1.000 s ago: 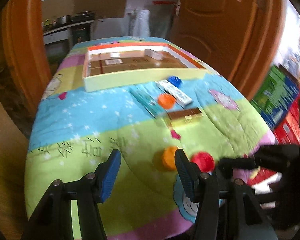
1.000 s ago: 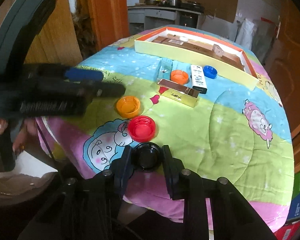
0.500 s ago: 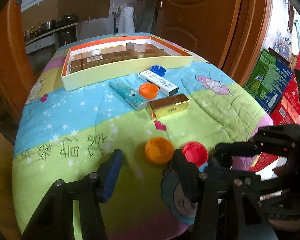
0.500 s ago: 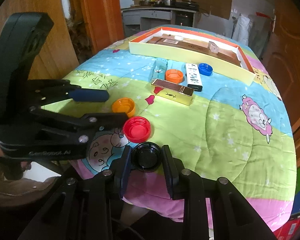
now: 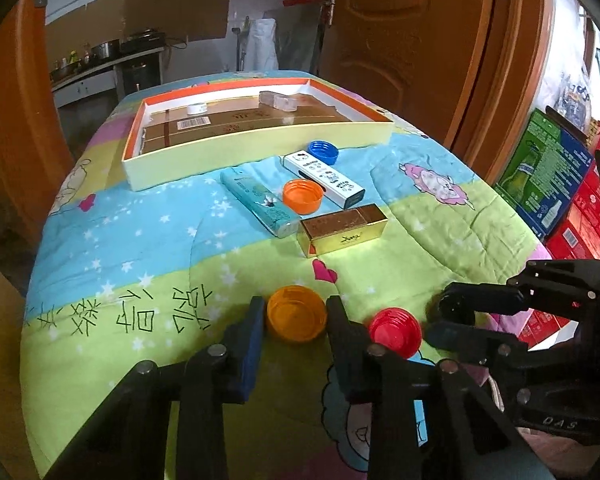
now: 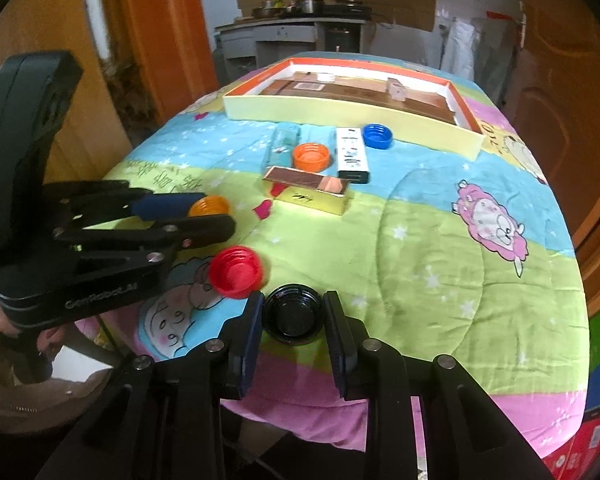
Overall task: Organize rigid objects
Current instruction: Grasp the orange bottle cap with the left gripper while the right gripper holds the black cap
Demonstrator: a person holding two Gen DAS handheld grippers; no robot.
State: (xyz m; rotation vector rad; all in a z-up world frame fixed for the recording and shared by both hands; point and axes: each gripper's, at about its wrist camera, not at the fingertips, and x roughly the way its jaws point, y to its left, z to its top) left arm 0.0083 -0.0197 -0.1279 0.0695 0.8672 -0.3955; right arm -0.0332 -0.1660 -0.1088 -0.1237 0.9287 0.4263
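The right gripper (image 6: 294, 316) grips a black cap (image 6: 292, 314) in its jaws, at the quilted surface (image 6: 440, 240) edge. The left gripper (image 5: 296, 316) closes on an orange cap (image 5: 296, 318), probably both meant for the tray (image 5: 256, 140).

Each black hand-held gripper (image 6: 293, 322) has blue finger pads (image 6: 252, 336), silver screws and white lettering.
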